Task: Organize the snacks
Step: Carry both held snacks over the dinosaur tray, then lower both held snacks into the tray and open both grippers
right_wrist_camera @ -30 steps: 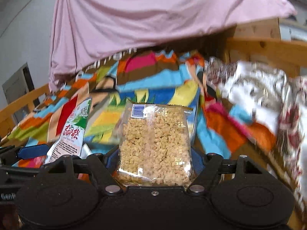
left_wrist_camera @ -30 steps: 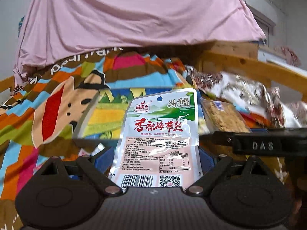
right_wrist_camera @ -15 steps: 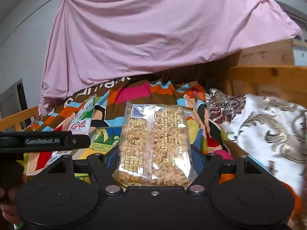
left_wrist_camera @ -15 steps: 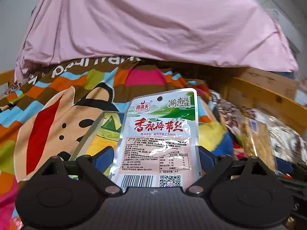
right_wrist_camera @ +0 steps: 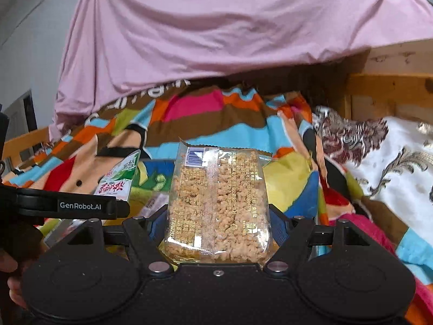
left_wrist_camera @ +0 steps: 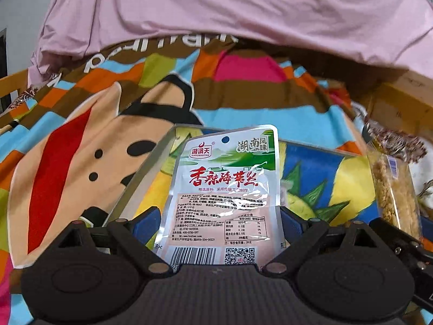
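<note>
down low, both grippers tilted forward over a tray (left_wrist_camera: 151, 168). left gripper (left_wrist_camera: 220, 216) spread wide yet clamped on a seaweed pack (left_wrist_camera: 224, 189), held upright, barcode end lowest. right gripper (right_wrist_camera: 216, 222) set narrower, clamped on a clear cracker pack (right_wrist_camera: 216, 203), also upright. seen from the right wrist, left gripper (right_wrist_camera: 113, 203) just to the left with its seaweed pack (right_wrist_camera: 119, 181); part of a hand (right_wrist_camera: 13, 287) at the frame edge, mostly cut off. beyond, tray lying on a patchwork blanket (left_wrist_camera: 81, 140), its floor largely hidden behind both packs. farther back, pink sheet (right_wrist_camera: 216, 27) draped above; wooden frame (right_wrist_camera: 392, 89) at right.
</note>
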A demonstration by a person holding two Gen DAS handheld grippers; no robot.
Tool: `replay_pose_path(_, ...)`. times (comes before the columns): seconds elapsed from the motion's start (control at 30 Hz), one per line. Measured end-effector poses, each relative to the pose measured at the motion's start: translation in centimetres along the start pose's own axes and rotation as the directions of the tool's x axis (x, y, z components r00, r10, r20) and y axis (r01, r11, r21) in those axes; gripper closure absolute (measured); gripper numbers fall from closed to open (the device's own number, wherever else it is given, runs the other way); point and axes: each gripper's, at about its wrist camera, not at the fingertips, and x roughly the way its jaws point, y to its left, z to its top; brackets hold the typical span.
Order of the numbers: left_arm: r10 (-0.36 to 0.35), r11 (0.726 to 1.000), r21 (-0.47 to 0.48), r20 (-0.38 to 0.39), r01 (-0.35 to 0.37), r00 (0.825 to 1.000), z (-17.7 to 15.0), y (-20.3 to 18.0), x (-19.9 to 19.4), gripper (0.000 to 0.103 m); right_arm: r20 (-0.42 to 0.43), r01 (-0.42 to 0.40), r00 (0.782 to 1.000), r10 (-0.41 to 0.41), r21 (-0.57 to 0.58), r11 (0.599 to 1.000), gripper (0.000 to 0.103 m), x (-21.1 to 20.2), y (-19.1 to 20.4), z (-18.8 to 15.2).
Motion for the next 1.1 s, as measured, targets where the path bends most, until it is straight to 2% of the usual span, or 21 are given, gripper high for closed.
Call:
replay_pose_path(0.3, 0.023, 1.0, 0.011, -0.048, -0.023, 0.999, -0.7, -0.1, 1.7, 0.009, -0.086, 0.026, 0.996, -0.026, -0.002, 1.0, 0.028, 1.9, 0.0, -1.3)
replay_pose_path(0.7, 0.006, 1.0, -0.023, -0.057, -0.008, 0.998, -1.0, 0.7, 2.0, 0.008, -0.105, 0.045, 0.993, -0.049, -0.044, 0.998, 0.026, 2.6, 0.6, -1.7)
replay_pose_path(0.87, 0.0, 0.999, -0.048, -0.063, -0.003, 0.998, -1.1, 0.9, 2.0, 0.005, -0.088, 0.028, 0.996, -0.032, -0.046, 0.999, 0.02, 2.2, 0.7, -1.6)
replay_pose_path(1.1, 0.0, 0.999, -0.041, -0.033, -0.001, 0.999, -1.1, 0.8, 0.3, 0.001, -0.003, 0.018, 1.0, -0.019, -0.033, 0.999, 0.008, -0.1, 1.0, -0.2)
